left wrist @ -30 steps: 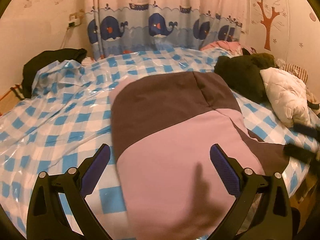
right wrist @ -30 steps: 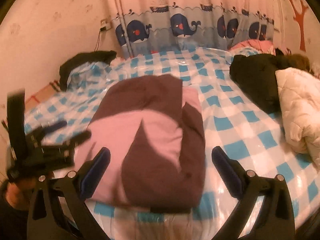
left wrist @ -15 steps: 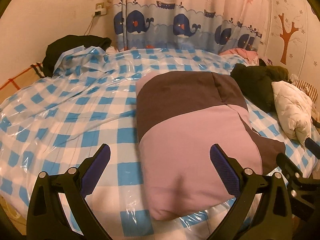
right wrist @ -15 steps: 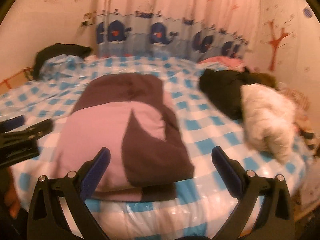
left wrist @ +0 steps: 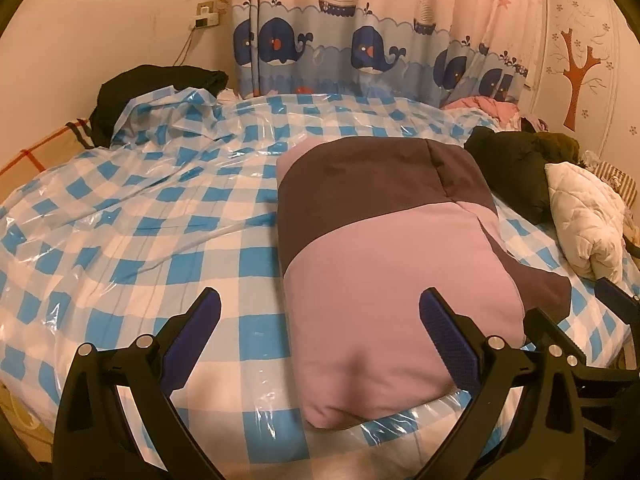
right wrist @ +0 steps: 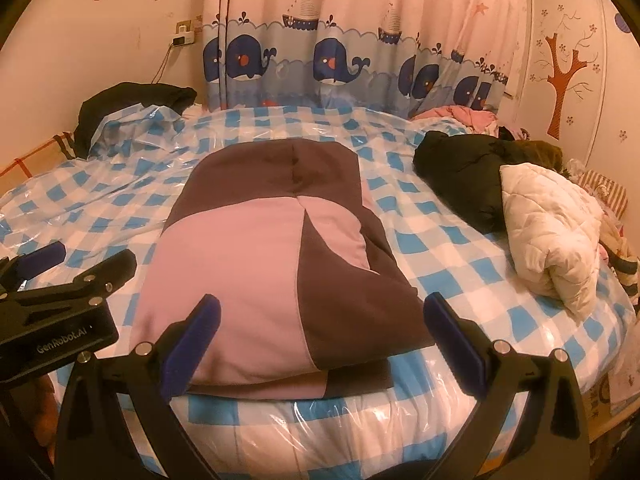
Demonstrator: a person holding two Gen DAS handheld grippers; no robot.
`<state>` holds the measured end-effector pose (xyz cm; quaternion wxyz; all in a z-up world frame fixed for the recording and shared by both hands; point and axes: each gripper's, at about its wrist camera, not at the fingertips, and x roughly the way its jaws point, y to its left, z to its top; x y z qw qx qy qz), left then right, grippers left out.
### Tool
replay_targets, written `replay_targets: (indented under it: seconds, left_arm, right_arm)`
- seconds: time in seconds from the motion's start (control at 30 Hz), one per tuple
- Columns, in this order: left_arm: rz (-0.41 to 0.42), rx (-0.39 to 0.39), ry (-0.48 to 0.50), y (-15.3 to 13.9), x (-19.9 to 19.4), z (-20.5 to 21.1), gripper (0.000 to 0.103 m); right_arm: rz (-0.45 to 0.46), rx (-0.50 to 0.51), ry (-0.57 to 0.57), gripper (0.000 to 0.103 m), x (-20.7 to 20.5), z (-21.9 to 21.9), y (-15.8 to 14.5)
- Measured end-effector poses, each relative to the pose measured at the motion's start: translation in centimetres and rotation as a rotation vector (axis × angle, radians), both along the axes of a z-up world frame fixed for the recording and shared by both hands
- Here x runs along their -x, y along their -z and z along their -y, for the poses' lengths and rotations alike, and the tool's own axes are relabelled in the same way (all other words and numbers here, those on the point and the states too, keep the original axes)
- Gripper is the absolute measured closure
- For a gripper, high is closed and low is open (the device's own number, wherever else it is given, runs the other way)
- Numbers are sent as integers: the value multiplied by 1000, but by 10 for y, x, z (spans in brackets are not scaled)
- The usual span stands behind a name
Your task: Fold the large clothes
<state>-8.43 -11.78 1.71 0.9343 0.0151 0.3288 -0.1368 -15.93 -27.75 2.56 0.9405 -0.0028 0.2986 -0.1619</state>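
Both grippers, left [left wrist: 320, 320] and right [right wrist: 324, 324], hovered with jaws wide apart and empty over the folded pink-and-brown garment [right wrist: 280, 256] lying on the plastic-covered checkered bed [right wrist: 460, 280].

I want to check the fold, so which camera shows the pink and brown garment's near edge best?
The right wrist view: the folded pink and brown garment sits centred, its stacked layers visible along the near edge. The left wrist view shows the garment off to the right, its near end rounded and layers hidden.
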Motion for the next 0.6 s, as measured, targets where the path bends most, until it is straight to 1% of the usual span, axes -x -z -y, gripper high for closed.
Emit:
replay_targets:
  seconds: [0.6]
  left_arm:
    - [-8,-5,6,2,-3,5,7]
  right_arm:
    - [-10,-12,10,5,-2,4,2]
